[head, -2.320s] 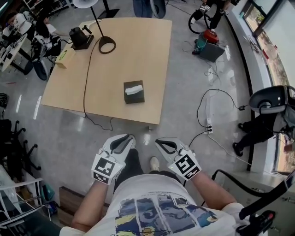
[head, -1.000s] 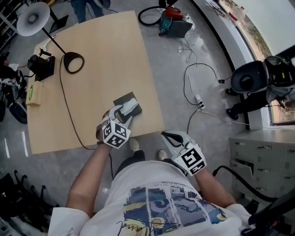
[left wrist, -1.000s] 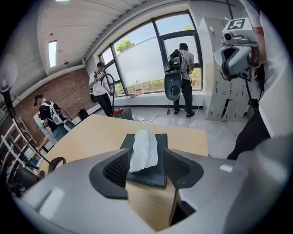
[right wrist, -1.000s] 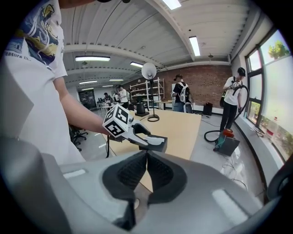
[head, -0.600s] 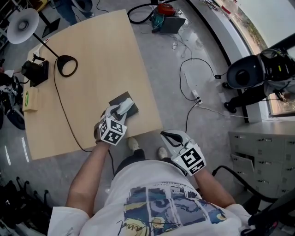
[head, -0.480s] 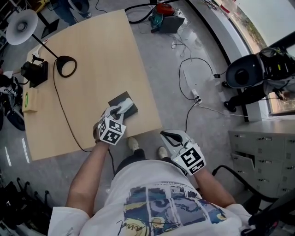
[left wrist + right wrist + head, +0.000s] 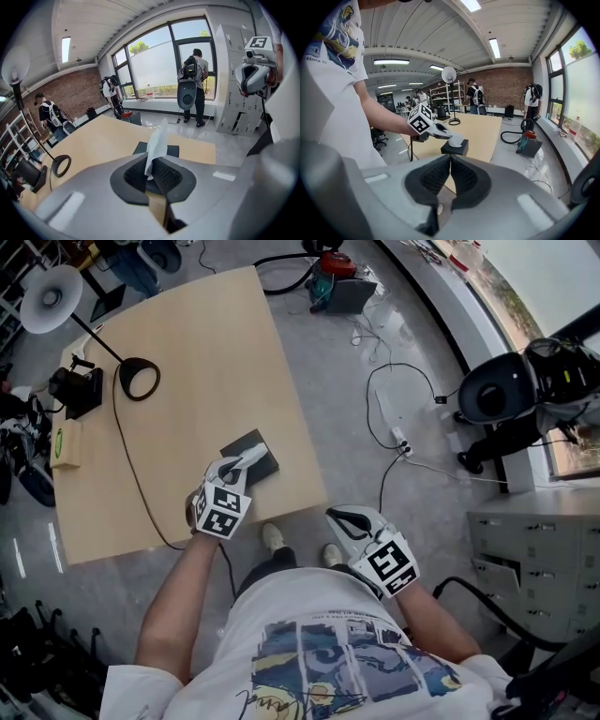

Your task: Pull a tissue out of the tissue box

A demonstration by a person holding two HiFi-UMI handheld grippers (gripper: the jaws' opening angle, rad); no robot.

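Observation:
A dark tissue box (image 7: 262,450) sits on the wooden table (image 7: 206,343) near its front corner. A white tissue (image 7: 157,140) stands up out of its slot. My left gripper (image 7: 238,466) hangs just above the box, shut on that tissue, which is pinched between the black pads (image 7: 167,176) with the box (image 7: 171,151) behind. In the right gripper view the left gripper (image 7: 443,133) holds the tissue (image 7: 456,139) over the box (image 7: 454,148). My right gripper (image 7: 342,519) hangs off the table near my body, its jaws (image 7: 450,163) shut on nothing.
A desk lamp with a ring base (image 7: 141,381) and white head (image 7: 52,298), a black device (image 7: 77,390) and a small tan box (image 7: 64,446) stand at the table's far left. A cable (image 7: 131,474) crosses the table. Floor cables (image 7: 394,399) lie at the right.
My left gripper went from my body out to the tissue box, closed its jaws on the tissue and rose a little. The right gripper stayed where it was.

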